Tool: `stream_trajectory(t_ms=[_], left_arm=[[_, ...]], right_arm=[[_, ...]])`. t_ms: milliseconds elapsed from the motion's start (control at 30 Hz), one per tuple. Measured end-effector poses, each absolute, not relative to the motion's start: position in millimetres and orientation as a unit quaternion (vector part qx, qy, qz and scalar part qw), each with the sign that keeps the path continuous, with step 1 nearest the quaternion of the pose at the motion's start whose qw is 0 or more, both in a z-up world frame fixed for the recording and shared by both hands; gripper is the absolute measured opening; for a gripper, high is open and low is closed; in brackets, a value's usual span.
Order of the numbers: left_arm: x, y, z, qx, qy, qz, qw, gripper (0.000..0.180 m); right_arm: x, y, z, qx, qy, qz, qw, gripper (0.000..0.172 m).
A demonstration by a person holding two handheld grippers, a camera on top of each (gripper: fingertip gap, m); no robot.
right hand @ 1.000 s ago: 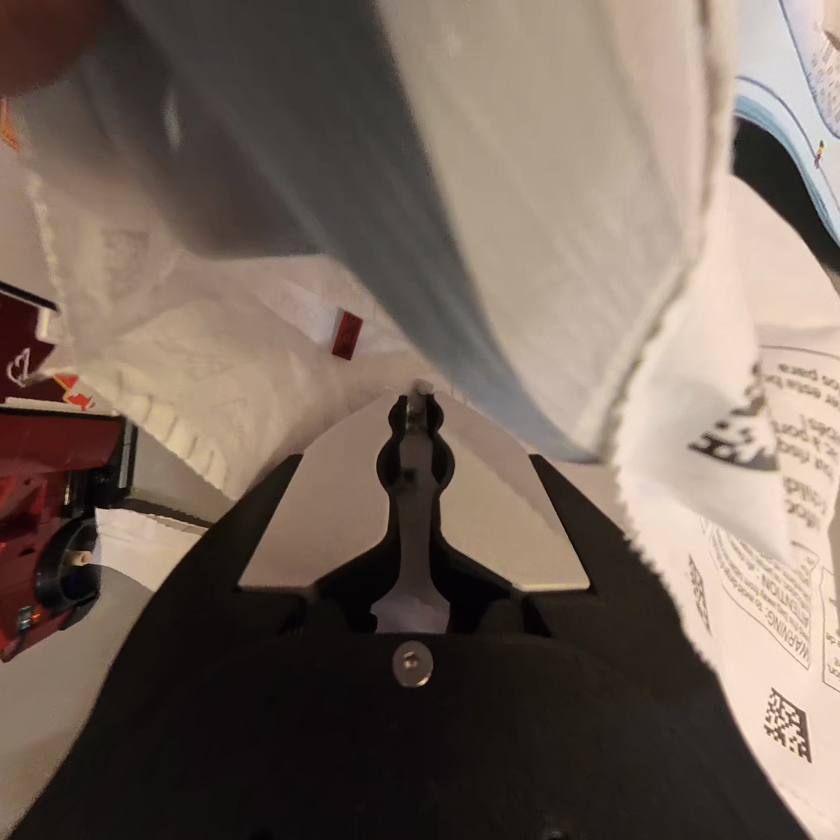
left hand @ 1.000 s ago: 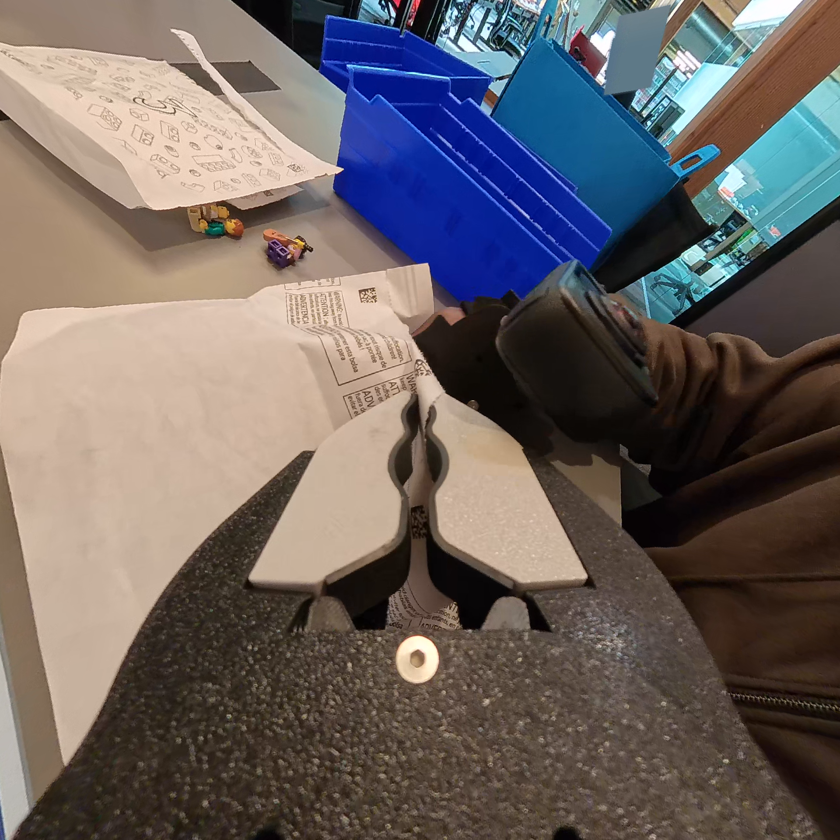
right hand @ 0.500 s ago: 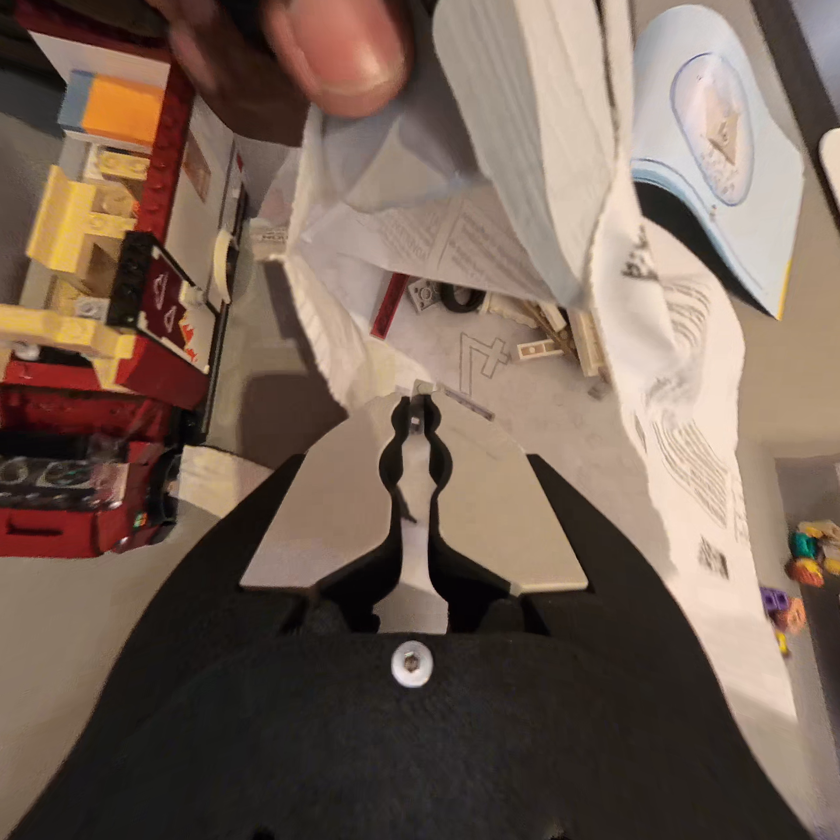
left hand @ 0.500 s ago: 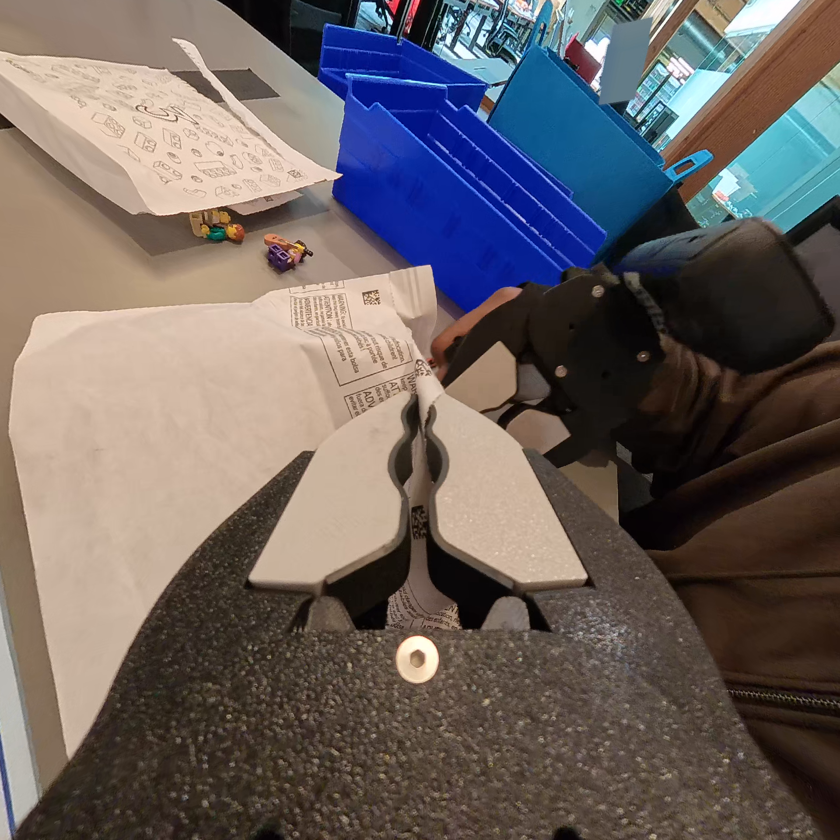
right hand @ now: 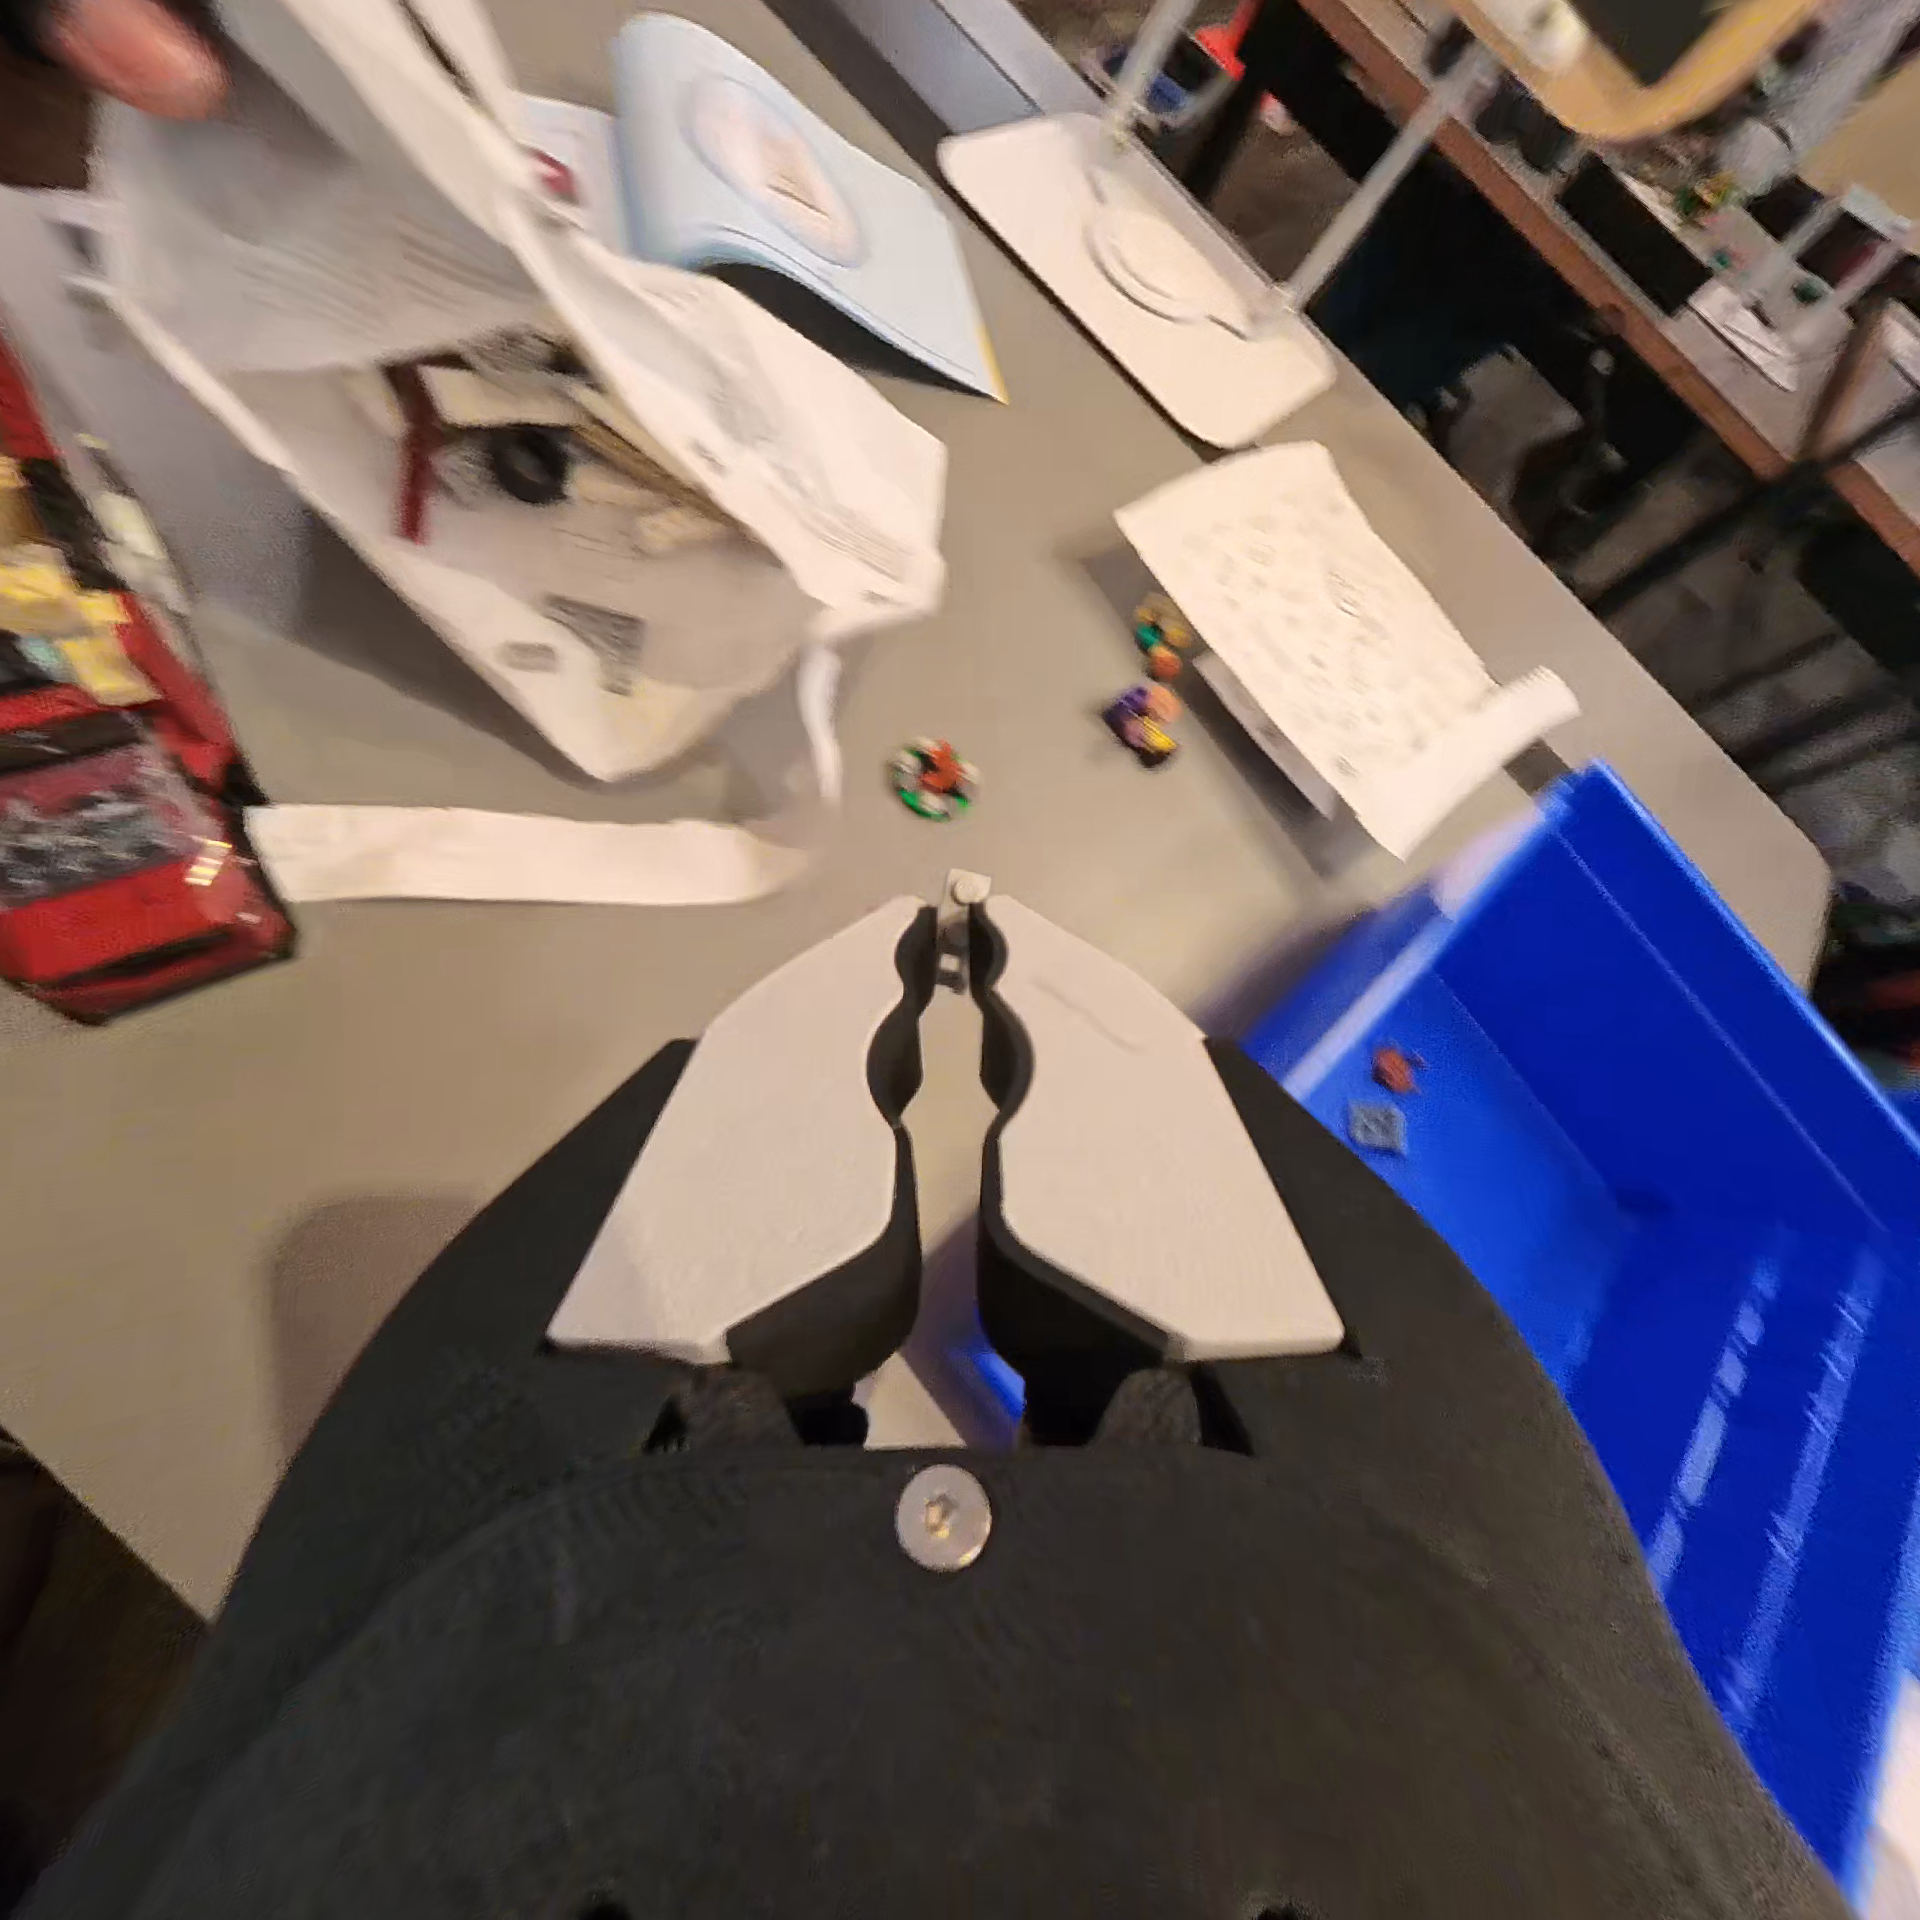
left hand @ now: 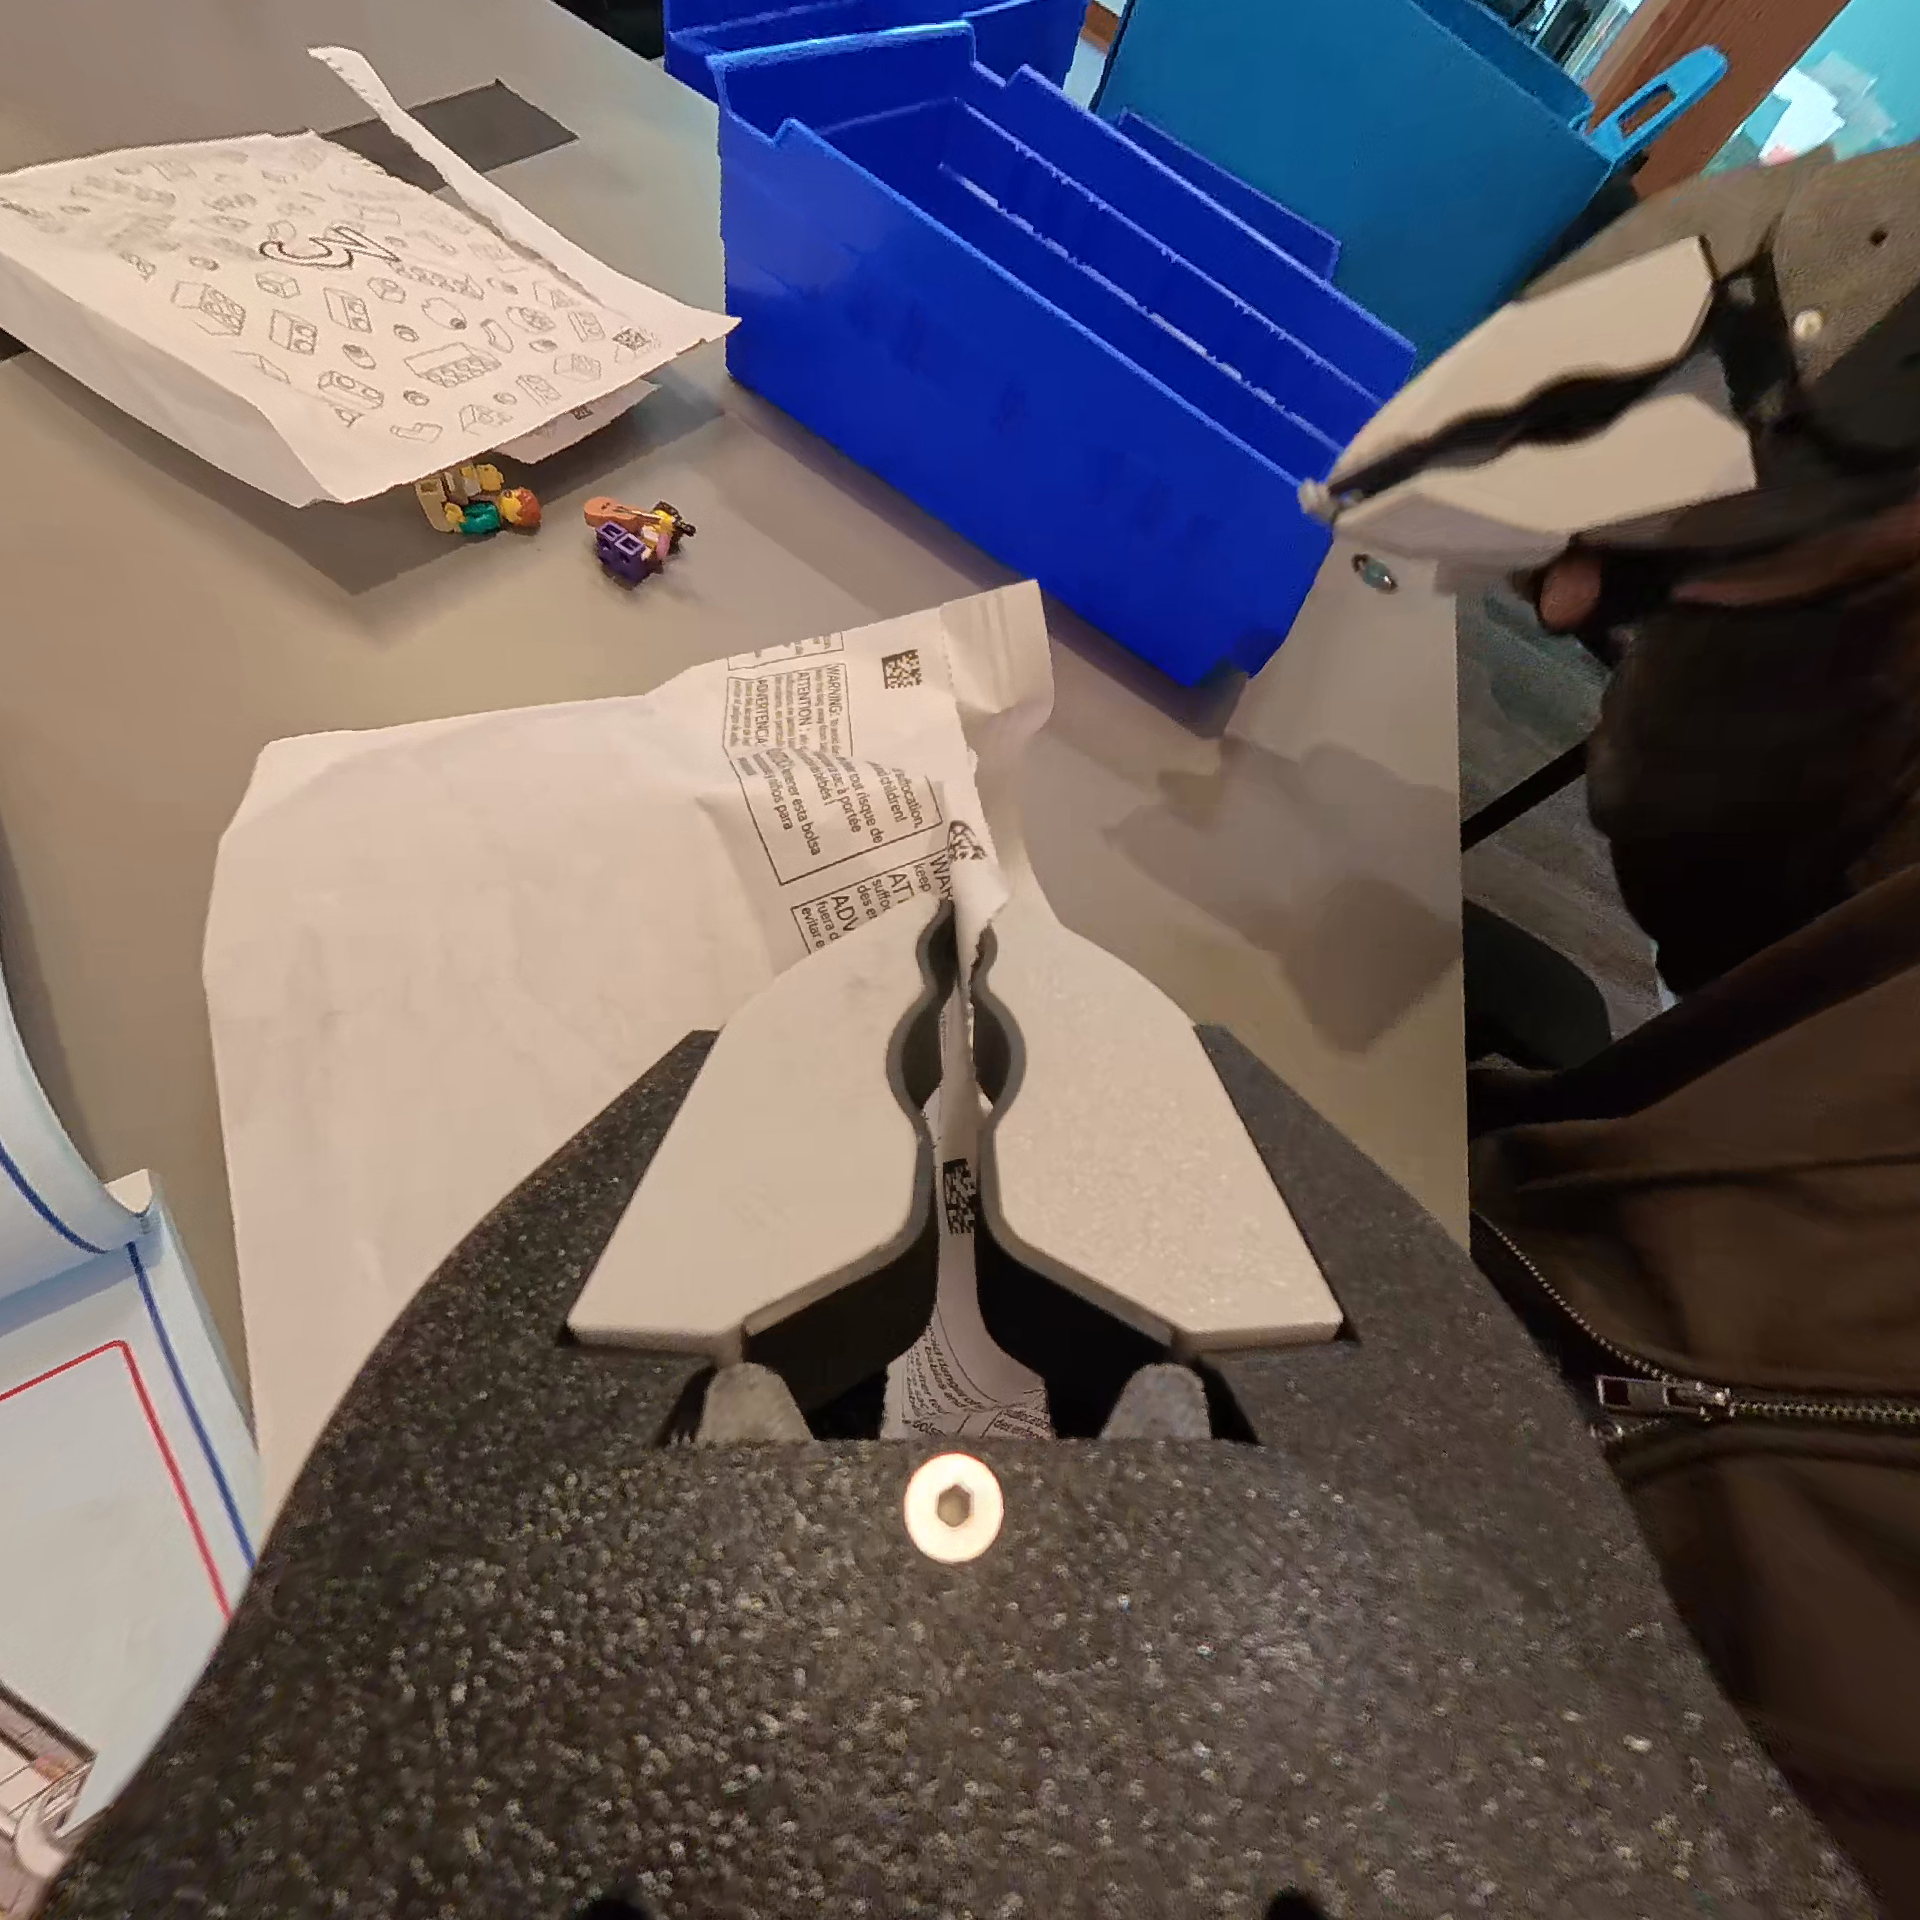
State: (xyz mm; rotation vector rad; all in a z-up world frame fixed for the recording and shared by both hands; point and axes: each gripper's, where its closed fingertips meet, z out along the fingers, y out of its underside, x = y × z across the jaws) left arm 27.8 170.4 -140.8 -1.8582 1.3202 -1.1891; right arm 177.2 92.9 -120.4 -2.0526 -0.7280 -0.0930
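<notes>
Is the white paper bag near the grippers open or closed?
Open. The white paper bag gapes at its torn mouth, with small pieces visible inside; the left gripper pinches its edge.

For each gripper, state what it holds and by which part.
Left gripper: white paper bag, pinched at its torn open edge. Right gripper: small grey brick piece, gripped at its rear end, studded tip protruding.

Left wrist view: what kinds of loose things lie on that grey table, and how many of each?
White paper bags: 2 (one pinched in the left claw, one printed with bricks)
Toy minifigures: 2
Blue bins: 2
Total: 6
</notes>
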Motion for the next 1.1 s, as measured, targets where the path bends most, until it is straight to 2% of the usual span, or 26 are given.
stream_trajectory(t_ms=[100,267,433,600,733,1100], left_arm=[[24.0,170.5,-138.2,-0.691,0.504,-0.43,0.29,0.0],[18.1,179.6,-128.5,-0.688,0.504,-0.413,0.321,0.0],[10.4,188.7,-119.6,-0.684,0.509,-0.384,0.354,0.0],[5.6,192.2,-115.2,-0.672,0.53,-0.345,0.386,0.0],[3.6,193.8,-111.7,-0.662,0.541,-0.325,0.404,0.0],[3.2,194.5,-107.4,-0.64,0.574,-0.25,0.446,0.0]], right_arm=[[229.7,91.8,-124.4,-0.861,-0.246,-0.079,0.438,0.005],[301.0,94.9,-160.2,-0.907,-0.177,-0.118,0.364,0.006],[317.2,94.9,-177.2,-0.919,-0.165,-0.143,0.328,0.012],[305.7,91.7,-162.1,-0.905,-0.181,-0.177,0.341,0.017],[272.0,92.8,-142.7,-0.878,-0.225,-0.192,0.376,0.014],[101.3,111.9,-133.2,-0.775,-0.412,-0.087,0.471,0.015]])
